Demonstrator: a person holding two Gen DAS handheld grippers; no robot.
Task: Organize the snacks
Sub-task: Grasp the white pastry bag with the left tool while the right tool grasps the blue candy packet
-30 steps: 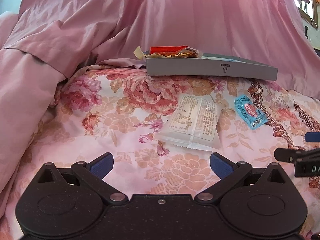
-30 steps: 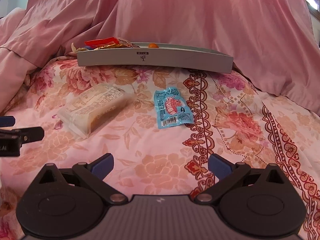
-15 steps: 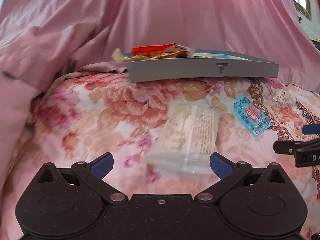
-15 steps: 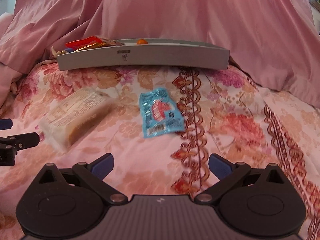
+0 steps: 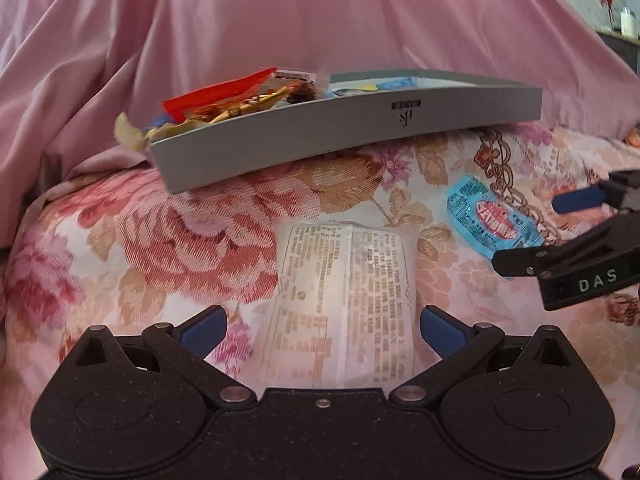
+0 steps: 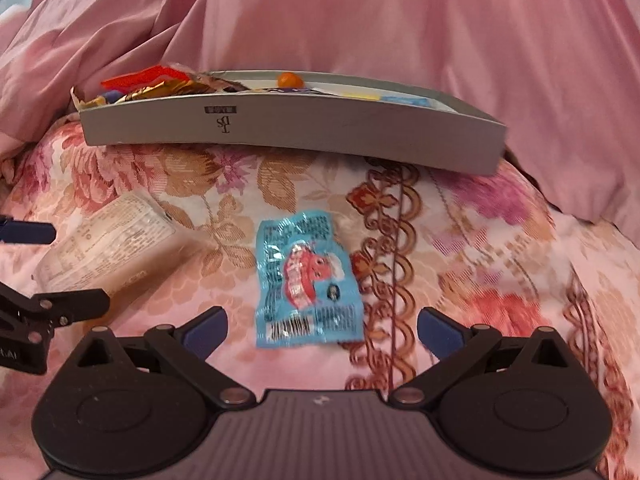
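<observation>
A clear wrapped cake bar (image 5: 344, 300) lies on the floral bedspread, its near end between the open fingers of my left gripper (image 5: 323, 326). It also shows in the right wrist view (image 6: 108, 248). A small blue snack packet (image 6: 306, 280) lies just ahead of my open, empty right gripper (image 6: 322, 326); it shows in the left wrist view (image 5: 490, 220) too. A grey tray (image 5: 352, 136) holding several snacks sits at the back, also in the right wrist view (image 6: 288, 128).
Pink quilt folds (image 5: 280, 20) rise behind and left of the tray. The right gripper's fingers (image 5: 560, 256) show at the right edge of the left view; the left gripper's fingers (image 6: 52, 308) show at the left edge of the right view.
Both grippers have moved forward and lower. The cake bar now lies between the left fingers and the blue packet sits close in front of the right fingers. Both stay open.
</observation>
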